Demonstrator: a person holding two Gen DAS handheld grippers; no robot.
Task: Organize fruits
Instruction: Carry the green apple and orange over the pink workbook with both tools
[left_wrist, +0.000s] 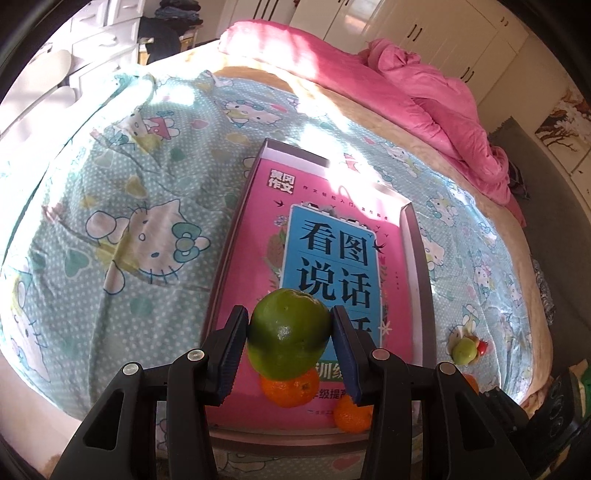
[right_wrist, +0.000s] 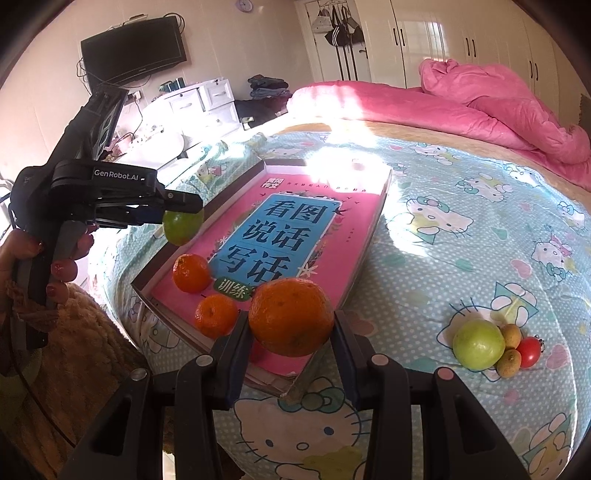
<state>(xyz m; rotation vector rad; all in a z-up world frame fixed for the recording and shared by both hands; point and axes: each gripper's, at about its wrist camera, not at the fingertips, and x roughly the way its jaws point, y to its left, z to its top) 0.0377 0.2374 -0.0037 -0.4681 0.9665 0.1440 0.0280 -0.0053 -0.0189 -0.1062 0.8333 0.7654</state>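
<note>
My left gripper is shut on a green citrus fruit, held above the near end of a shallow box lid with a pink and blue book lying in it. Two oranges rest on the book below. In the right wrist view, my right gripper is shut on a large orange over the box's near corner. The left gripper with the green fruit hangs over the box's left side, above the two small oranges.
On the Hello Kitty sheet right of the box lies a green apple with two small brown fruits and a red tomato. A pink quilt is bunched at the far side. A person's hand grips the left handle.
</note>
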